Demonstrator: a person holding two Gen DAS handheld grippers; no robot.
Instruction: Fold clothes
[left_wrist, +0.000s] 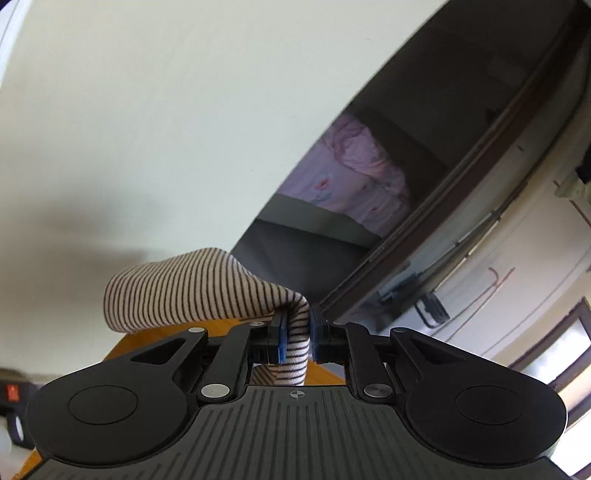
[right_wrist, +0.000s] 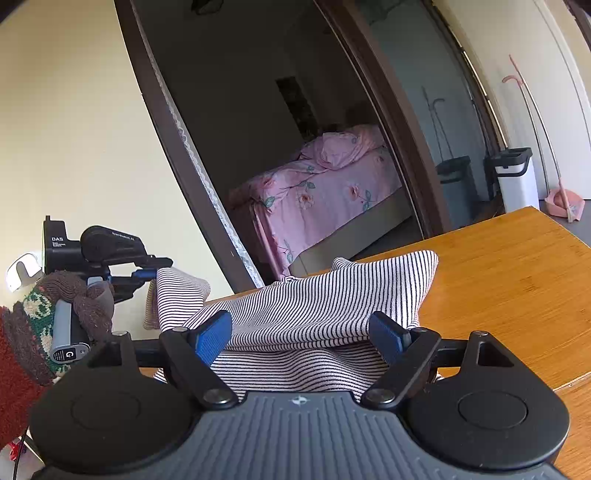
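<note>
Folding is at its early stage, in my judgement: the white cotton garment with thin dark stripes (right_wrist: 325, 295) is not yet flat or squared, it lies crumpled on the near edge of the orange-brown wooden counter (right_wrist: 517, 273), and one end of it is lifted off to the side.

Left hand-held gripper (left_wrist: 295, 338) is clamped on that lifted end. In its own view the blue pads (left_wrist: 282, 339) press a narrow fold of the striped cloth between them, and the cloth rises above the jaws and hangs over to the left. In the right wrist view the same gripper (right_wrist: 147, 275) is seen from the side, beyond the left edge of the counter, with the cloth hanging from its tip. A hand in a brown knitted glove (right_wrist: 85, 295) with a green and cream patterned cuff holds its grey handle.

Right hand-held gripper (right_wrist: 301, 334) stands wide apart. Its blue fingers (right_wrist: 212, 336) are on both sides of the bunched cloth at the counter's near edge, but the pads do not press on it, so nothing is held here.

Next move, I think, calls for the right gripper to close on a second edge or corner, so that both hands can stretch the garment and lay it flat. The bunch between the jaws is thick, so it may catch several layers at once.

Both grippers point somewhat downward; the left one appears tilted to the side.
</note>
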